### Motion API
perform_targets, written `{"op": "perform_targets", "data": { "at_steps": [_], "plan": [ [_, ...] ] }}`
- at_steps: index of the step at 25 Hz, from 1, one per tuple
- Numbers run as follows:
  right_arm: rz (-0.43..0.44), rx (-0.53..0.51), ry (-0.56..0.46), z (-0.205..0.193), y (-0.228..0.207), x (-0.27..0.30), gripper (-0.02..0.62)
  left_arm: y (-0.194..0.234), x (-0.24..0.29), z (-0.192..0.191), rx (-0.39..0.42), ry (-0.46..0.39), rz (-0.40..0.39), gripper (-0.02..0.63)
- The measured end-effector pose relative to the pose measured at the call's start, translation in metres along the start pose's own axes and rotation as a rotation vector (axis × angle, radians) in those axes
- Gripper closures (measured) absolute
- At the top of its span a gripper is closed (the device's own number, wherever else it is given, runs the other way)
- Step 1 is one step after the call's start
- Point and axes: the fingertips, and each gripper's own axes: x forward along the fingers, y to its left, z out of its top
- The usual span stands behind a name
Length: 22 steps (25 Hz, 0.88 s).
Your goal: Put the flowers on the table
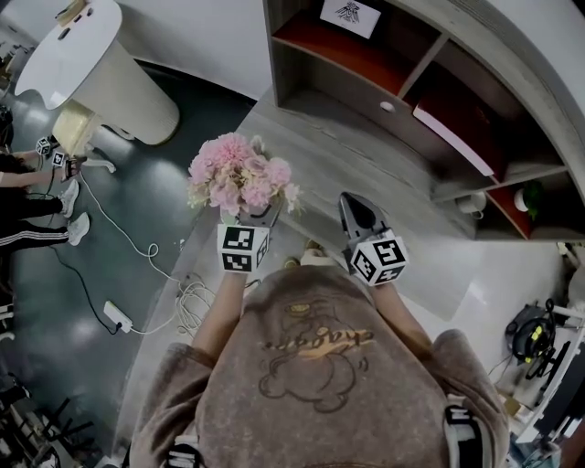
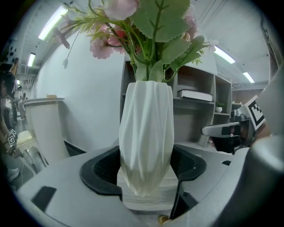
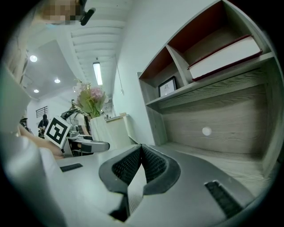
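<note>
A bunch of pink flowers [image 1: 239, 183] with green leaves stands in a white ribbed vase [image 2: 146, 137]. My left gripper [image 1: 260, 218] is shut on the vase's lower body, both black pads [image 2: 100, 168] pressing its sides. In the head view it hangs over the near left part of the grey wooden table [image 1: 366, 164], with the vase hidden beneath the blooms. My right gripper [image 1: 355, 212] is held beside it to the right, shut and empty. In the right gripper view its jaws [image 3: 141, 153] meet, and the flowers [image 3: 91, 99] show at the left.
A shelf unit [image 1: 411, 64] rises at the table's far side with a white book [image 1: 452, 137], a framed picture [image 1: 350, 14] and a cup [image 1: 473, 203]. On the dark floor at left are a white rounded counter [image 1: 82, 64], cables [image 1: 137, 311] and a person's legs [image 1: 27, 210].
</note>
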Motion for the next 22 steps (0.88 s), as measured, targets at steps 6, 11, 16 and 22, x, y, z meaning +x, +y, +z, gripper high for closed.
{"op": "perform_targets", "data": {
  "at_steps": [6, 11, 16, 22],
  "plan": [
    [0.004, -0.002, 0.011, 0.001, -0.009, 0.006, 0.604, 0.011, 0.027, 0.002, 0.003, -0.009, 0.014, 0.252],
    [-0.007, 0.000, 0.021, -0.001, -0.014, 0.005, 0.604, 0.020, 0.048, 0.003, 0.012, -0.025, 0.017, 0.252],
    [-0.020, 0.003, 0.027, -0.002, -0.022, 0.005, 0.604, 0.025, 0.073, -0.006, 0.039, -0.026, 0.015, 0.252],
    [-0.049, 0.005, 0.035, -0.004, -0.037, 0.003, 0.604, 0.029, 0.100, -0.022, 0.040, -0.014, 0.015, 0.252]
  ]
}}
